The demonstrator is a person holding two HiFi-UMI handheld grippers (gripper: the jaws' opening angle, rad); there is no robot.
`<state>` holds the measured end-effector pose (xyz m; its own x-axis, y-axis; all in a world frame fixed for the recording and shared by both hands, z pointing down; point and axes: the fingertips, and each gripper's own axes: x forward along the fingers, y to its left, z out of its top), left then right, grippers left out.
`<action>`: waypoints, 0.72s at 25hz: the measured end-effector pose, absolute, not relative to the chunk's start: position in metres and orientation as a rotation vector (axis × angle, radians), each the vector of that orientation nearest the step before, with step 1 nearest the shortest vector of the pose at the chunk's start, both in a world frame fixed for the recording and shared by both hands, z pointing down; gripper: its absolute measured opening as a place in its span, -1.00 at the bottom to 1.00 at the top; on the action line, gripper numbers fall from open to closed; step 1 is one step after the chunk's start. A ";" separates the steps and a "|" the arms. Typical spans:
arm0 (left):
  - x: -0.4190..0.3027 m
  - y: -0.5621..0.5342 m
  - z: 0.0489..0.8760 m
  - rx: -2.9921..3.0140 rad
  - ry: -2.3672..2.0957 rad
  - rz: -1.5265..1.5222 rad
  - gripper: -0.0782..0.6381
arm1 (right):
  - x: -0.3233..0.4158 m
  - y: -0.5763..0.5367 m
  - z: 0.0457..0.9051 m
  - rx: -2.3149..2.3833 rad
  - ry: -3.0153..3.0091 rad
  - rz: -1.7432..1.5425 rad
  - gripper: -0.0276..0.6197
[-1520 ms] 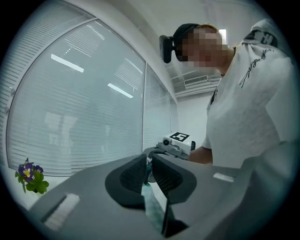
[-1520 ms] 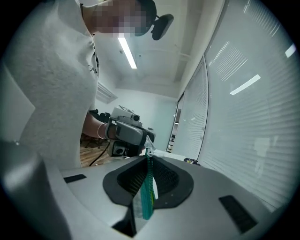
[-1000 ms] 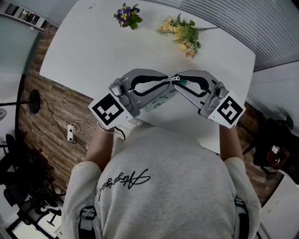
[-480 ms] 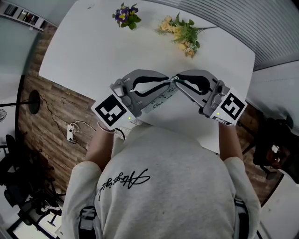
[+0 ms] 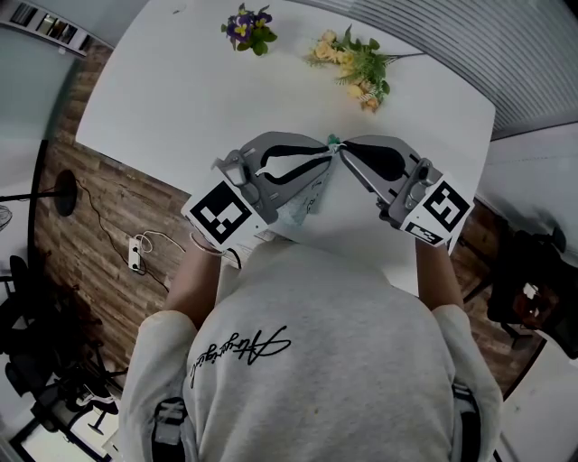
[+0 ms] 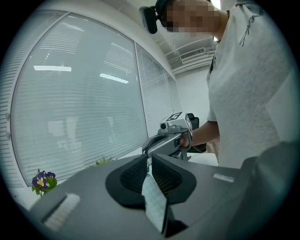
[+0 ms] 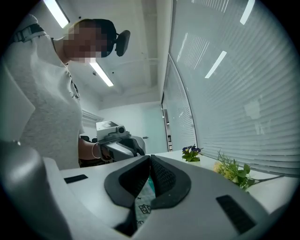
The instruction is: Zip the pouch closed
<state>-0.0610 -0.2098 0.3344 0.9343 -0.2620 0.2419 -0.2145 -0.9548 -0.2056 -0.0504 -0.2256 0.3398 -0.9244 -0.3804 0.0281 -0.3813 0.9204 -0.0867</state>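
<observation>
Location of pouch (image 5: 304, 193): held in the air over the near edge of the white table (image 5: 181, 90), hanging below the point where the 2 grippers meet almost tip to tip.
Look of pouch: pale fabric with a small printed pattern and a teal bit at the top.
State of left gripper (image 5: 326, 156): pressed together on the pouch's edge, with a strip of fabric running between the pads.
State of right gripper (image 5: 342, 150): its jaws have just been closing and now pinch the patterned fabric with the teal bit. I cannot tell whether the zip pull itself is caught.
Step, as judged: both ends look gripped and the pull along the zip is about to start. How much of the zip is done is hidden.
Risk 1: if the right gripper has fabric only, pulling would stretch the pouch and leave the slider where it is.
Risk 2: the left gripper's narrow hold could let the edge slide out under tension, dropping that end.
Risk 3: slack between such close tips may bunch the zip and jam it.
Surroundings: 2 flower bunches (image 5: 248, 27) lie on the table's far side, well apart from the work.
</observation>
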 end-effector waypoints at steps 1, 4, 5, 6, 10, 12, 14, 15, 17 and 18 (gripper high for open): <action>-0.061 -0.210 0.335 -2.912 0.362 -0.403 -0.70 | -0.050 -0.226 0.340 0.621 -3.057 0.151 -0.90; -0.060 -0.208 0.333 -2.905 0.356 -0.401 -0.70 | -0.050 -0.226 0.338 0.650 -3.033 0.179 -0.90; -0.059 -0.208 0.331 -2.904 0.354 -0.400 -0.70 | -0.049 -0.226 0.338 0.658 -3.028 0.192 -0.89; -0.059 -0.207 0.331 -2.903 0.352 -0.401 -0.70 | -0.049 -0.226 0.337 0.665 -3.023 0.206 -0.90; -0.059 -0.207 0.328 -2.890 0.348 -0.413 -0.70 | -0.050 -0.227 0.335 0.678 -3.021 0.233 -0.90; -0.060 -0.207 0.325 -2.888 0.351 -0.410 -0.70 | -0.051 -0.227 0.333 0.685 -3.017 0.224 -0.90; -0.060 -0.207 0.319 -2.882 0.353 -0.404 -0.70 | -0.052 -0.227 0.327 0.702 -3.001 0.199 -0.90; -0.059 -0.207 0.314 -2.878 0.355 -0.395 -0.70 | -0.053 -0.227 0.322 0.714 -2.994 0.182 -0.90; -0.059 -0.207 0.300 -2.875 0.367 -0.362 -0.70 | -0.052 -0.227 0.309 0.744 -2.992 0.150 -0.90; -0.059 -0.208 0.295 -2.878 0.379 -0.349 -0.70 | -0.052 -0.228 0.303 0.758 -2.996 0.145 -0.90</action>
